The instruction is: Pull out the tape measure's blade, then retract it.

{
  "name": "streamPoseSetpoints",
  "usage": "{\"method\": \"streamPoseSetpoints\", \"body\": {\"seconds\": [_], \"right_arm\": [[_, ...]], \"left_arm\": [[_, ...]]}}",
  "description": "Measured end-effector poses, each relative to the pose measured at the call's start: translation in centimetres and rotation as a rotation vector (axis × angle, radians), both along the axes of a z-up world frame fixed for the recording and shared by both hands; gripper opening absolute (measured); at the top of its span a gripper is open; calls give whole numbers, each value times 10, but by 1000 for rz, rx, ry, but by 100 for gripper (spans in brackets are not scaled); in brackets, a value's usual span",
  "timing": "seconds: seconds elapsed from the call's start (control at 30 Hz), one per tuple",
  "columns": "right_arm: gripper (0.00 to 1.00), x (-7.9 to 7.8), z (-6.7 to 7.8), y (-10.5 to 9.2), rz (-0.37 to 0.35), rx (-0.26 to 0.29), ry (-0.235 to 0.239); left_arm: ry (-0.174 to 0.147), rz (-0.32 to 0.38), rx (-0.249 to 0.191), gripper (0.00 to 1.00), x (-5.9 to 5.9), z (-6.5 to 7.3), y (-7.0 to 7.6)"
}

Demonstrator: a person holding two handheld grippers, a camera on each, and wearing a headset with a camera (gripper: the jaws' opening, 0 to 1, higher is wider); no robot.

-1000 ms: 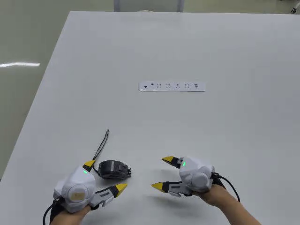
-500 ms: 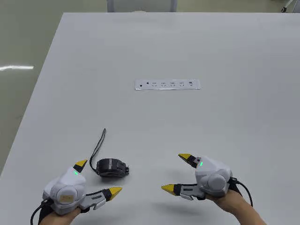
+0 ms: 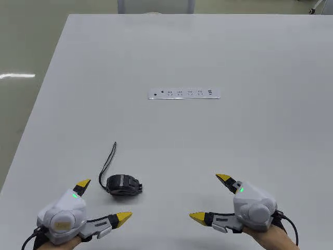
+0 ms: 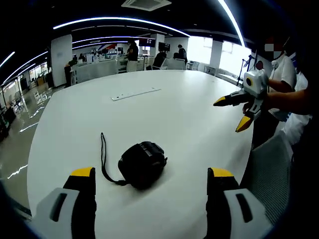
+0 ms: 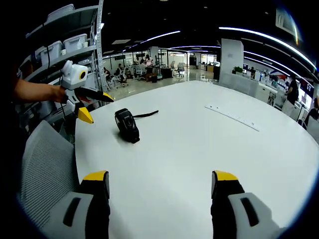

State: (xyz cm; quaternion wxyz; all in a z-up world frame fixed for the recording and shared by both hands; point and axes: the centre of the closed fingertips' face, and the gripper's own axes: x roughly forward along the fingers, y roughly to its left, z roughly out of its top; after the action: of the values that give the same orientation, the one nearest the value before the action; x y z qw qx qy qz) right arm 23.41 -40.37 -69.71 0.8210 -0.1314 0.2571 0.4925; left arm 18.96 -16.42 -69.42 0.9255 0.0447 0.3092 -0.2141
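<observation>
A black tape measure (image 3: 124, 184) with a thin black wrist strap (image 3: 108, 160) lies on the white table (image 3: 208, 52) near its front left. No blade is out. My left gripper (image 3: 102, 200) stands open just in front of and left of it, not touching; in the left gripper view the tape measure (image 4: 142, 163) sits ahead between the yellow-tipped jaws of the left gripper (image 4: 151, 172). My right gripper (image 3: 210, 198) is open and empty, well to the right of the tape measure (image 5: 127, 124), as its own view of the right gripper (image 5: 160, 176) confirms.
A white power strip (image 3: 183, 94) lies flat mid-table, far beyond both grippers. The table's left edge (image 3: 31, 112) drops to a greenish floor. Shelves with bins (image 5: 60, 45) and a grey mesh chair (image 5: 42, 169) stand beside the table; people stand in the background.
Both grippers have drawn back toward me and apart: the left away from the tape measure, the right farther to the right. The tape measure has stayed where it was.
</observation>
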Motion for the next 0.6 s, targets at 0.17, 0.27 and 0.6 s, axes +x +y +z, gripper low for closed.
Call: {"method": "streamPoseSetpoints", "body": {"seconds": [0.17, 0.27, 0.6], "right_arm": [[89, -2, 3, -12, -37, 1, 8], [90, -4, 6, -17, -56, 0, 5], [92, -12, 10, -24, -83, 2, 6]], "left_arm": [[0, 2, 1, 95, -6, 3, 2], [-5, 15, -3, 96, -9, 5, 4], [-14, 22, 8, 99, -18, 11, 7]]}}
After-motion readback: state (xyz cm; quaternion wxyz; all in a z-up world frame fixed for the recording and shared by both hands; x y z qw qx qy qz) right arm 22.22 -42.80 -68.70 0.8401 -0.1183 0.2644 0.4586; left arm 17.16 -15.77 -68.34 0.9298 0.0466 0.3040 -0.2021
